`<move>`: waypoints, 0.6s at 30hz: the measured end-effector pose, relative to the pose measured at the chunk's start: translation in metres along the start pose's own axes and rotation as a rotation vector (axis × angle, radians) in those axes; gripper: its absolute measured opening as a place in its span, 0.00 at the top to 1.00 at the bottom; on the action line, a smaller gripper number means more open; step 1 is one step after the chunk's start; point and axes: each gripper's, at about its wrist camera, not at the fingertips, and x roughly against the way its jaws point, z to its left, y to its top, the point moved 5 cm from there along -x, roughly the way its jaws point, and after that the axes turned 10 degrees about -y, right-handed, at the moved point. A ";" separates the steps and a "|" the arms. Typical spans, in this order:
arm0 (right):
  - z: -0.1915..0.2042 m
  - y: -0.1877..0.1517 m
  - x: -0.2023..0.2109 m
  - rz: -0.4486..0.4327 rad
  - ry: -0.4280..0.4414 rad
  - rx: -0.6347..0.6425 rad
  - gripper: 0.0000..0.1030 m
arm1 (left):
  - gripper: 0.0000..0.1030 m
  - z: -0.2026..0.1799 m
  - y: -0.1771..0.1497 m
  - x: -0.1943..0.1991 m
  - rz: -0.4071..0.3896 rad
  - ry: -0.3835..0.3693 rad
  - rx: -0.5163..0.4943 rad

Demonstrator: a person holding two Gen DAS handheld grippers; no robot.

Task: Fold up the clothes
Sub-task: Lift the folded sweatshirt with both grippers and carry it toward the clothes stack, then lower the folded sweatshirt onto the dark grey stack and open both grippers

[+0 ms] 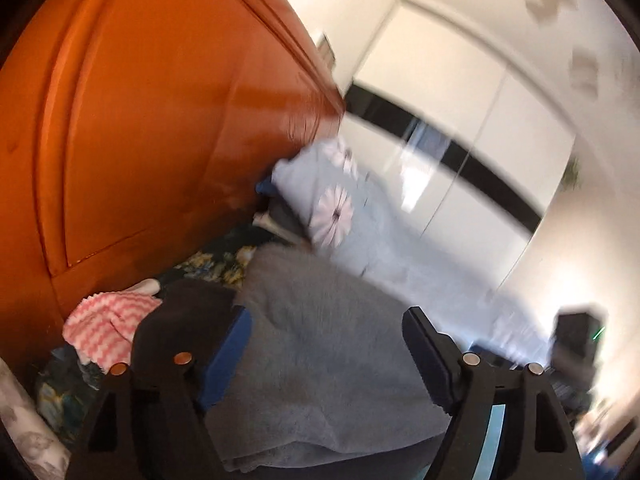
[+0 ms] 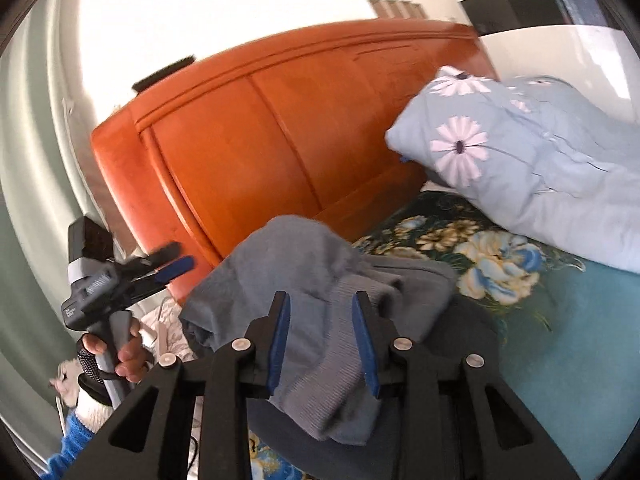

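A grey knit garment (image 2: 320, 320) lies bunched on the bed in front of the orange headboard, on top of a dark garment (image 2: 460, 328). My right gripper (image 2: 322, 320) is open, its blue-padded jaws either side of a ribbed fold of the grey garment, not closed on it. In the blurred left wrist view the grey garment (image 1: 320, 340) fills the space between the wide-open jaws of my left gripper (image 1: 326, 332), with a dark garment (image 1: 180, 320) at the left jaw. The left gripper (image 2: 172, 266) also shows in the right wrist view, held by a hand at the left.
An orange wooden headboard (image 2: 280, 140) stands behind the clothes. A pale blue flowered pillow and quilt (image 2: 520, 152) lie at the right on a teal floral sheet (image 2: 560, 340). A pink-and-white zigzag cloth (image 1: 104, 328) lies by the headboard. A white wardrobe (image 1: 460, 140) stands beyond the bed.
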 end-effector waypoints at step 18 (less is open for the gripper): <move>0.017 -0.082 0.054 -0.023 -0.181 0.267 0.33 | 0.00 -0.096 -0.094 -0.010 -0.065 0.300 -0.188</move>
